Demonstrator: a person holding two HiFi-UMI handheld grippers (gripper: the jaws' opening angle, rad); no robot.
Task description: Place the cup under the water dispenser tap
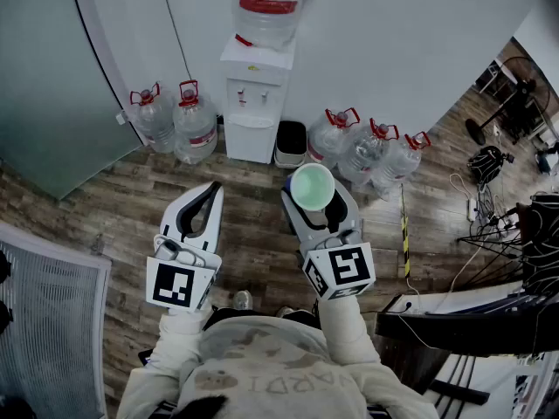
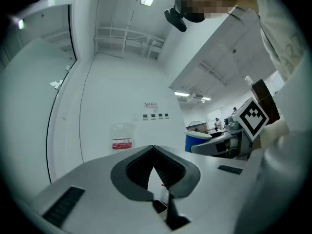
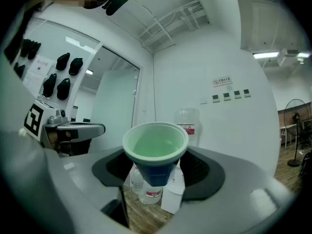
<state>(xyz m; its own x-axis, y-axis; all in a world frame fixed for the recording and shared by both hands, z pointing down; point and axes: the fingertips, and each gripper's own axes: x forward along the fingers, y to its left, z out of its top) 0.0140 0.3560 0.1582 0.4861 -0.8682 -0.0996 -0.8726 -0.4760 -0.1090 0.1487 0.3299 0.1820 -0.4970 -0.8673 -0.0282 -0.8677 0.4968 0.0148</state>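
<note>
The cup (image 1: 313, 187) is blue outside with a pale green inside and stands upright, mouth up, between the jaws of my right gripper (image 1: 316, 201), which is shut on it. In the right gripper view the cup (image 3: 156, 150) fills the middle, held by its lower body. The white water dispenser (image 1: 254, 103) stands against the far wall with a large bottle (image 1: 269, 7) on top; its taps face me, well ahead of the cup. My left gripper (image 1: 210, 201) is shut with nothing in it, level with the right one and to its left. In its own view the left gripper (image 2: 154, 152) points at the wall.
Several water jugs with red handles (image 1: 175, 116) stand left of the dispenser and more jugs (image 1: 371, 151) to its right. A dark bin (image 1: 290, 143) sits beside the dispenser. Cables and a desk edge (image 1: 472, 308) lie at the right. The floor is wood plank.
</note>
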